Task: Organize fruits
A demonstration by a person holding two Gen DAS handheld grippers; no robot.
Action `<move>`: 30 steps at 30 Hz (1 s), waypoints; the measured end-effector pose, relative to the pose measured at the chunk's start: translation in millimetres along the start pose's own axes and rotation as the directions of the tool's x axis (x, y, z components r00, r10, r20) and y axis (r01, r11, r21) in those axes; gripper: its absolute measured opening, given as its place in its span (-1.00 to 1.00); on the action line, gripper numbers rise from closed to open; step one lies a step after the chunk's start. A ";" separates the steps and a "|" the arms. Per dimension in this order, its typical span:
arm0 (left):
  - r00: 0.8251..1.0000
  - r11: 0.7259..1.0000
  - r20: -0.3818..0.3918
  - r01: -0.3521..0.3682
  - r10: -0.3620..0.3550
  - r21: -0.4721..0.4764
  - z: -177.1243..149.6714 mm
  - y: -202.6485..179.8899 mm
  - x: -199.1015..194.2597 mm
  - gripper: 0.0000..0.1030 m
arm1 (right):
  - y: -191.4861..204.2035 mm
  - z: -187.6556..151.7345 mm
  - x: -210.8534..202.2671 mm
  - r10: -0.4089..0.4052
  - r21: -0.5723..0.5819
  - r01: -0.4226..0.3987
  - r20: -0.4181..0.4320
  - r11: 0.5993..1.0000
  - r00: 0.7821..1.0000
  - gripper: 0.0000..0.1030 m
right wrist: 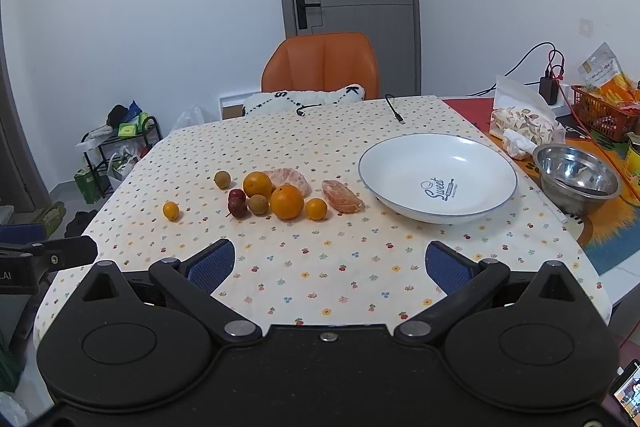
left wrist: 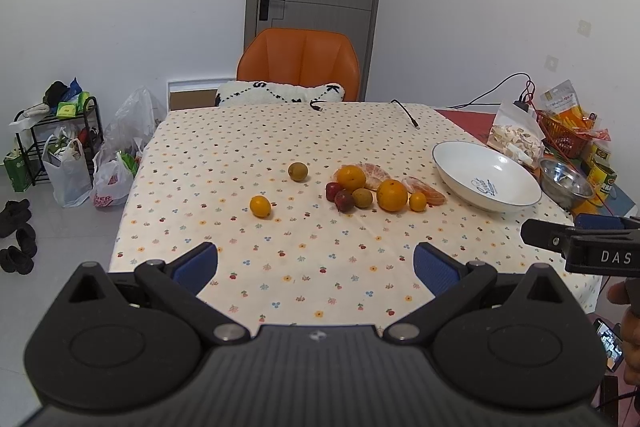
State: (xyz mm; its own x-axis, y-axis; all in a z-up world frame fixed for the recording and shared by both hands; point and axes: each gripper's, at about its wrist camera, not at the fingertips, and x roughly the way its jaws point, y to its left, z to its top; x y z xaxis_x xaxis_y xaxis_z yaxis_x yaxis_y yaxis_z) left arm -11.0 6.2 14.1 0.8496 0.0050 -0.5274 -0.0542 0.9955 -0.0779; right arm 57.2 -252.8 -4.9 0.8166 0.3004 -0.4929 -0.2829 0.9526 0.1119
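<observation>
Fruit lies loose on the flowered tablecloth (left wrist: 280, 131): two oranges (left wrist: 392, 195) (right wrist: 286, 201), peeled tangerine pieces (left wrist: 428, 191) (right wrist: 342, 195), small kumquats (left wrist: 260, 206) (right wrist: 171, 210), brownish round fruits (left wrist: 298, 171) (right wrist: 222, 179) and two dark red ones (left wrist: 344, 200) (right wrist: 237, 207). An empty white plate (left wrist: 448, 163) (right wrist: 400, 155) with "Sweet" printed inside sits to their right. My left gripper (left wrist: 316, 265) is open near the table's front edge, nothing between its blue pads. My right gripper (right wrist: 330, 265) is open too, lower right of the fruit.
A steel bowl (right wrist: 576, 173), a bag of snacks (right wrist: 524, 125), a red basket (right wrist: 604, 115) and cans stand at the right edge. Cables (left wrist: 406, 113) lie at the far edge, by an orange chair (left wrist: 298, 65). Bags and a rack stand on the floor at left.
</observation>
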 end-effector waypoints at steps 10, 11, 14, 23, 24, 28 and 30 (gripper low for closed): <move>1.000 1.000 0.000 -0.001 0.001 0.000 -0.1 0.2 0.0 1.00 | 0.4 -0.2 0.4 0.000 -0.001 0.000 0.001 1.000 1.000 1.00; 1.000 1.000 0.000 -0.002 0.002 0.000 -0.5 1.0 -0.4 1.00 | 0.4 0.0 0.5 -0.001 -0.002 0.001 0.000 1.000 1.000 1.00; 1.000 1.000 0.000 -0.002 0.002 -0.002 -1.2 2.5 -0.7 1.00 | 0.7 -0.6 0.4 0.000 -0.002 0.000 0.000 1.000 1.000 1.00; 1.000 1.000 -0.010 -0.002 0.002 0.000 -2.9 2.2 7.0 1.00 | 0.9 -2.4 3.6 0.006 -0.015 -0.006 -0.006 1.000 1.000 1.00; 1.000 1.000 -0.013 -0.002 0.002 -0.001 -2.5 1.9 8.7 1.00 | 0.5 -2.4 4.2 0.006 -0.018 -0.006 -0.005 1.000 1.000 1.00; 1.000 1.000 -0.016 -0.017 0.017 0.010 0.3 0.3 17.0 1.00 | -3.7 -1.4 10.2 0.004 -0.024 -0.004 -0.007 1.000 1.000 1.00; 1.000 1.000 -0.017 -0.019 0.019 0.013 1.8 0.2 21.3 1.00 | -6.9 -0.8 13.7 0.001 -0.021 -0.001 -0.003 1.000 1.000 1.00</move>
State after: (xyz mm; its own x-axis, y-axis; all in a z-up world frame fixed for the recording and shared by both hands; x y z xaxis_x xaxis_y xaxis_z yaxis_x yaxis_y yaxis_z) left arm 8.0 6.7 4.3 0.8392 0.0222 -0.5433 -0.0632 0.9964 -0.0569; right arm 70.0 -255.3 -13.1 0.8147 0.3009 -0.4956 -0.2938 0.9512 0.0944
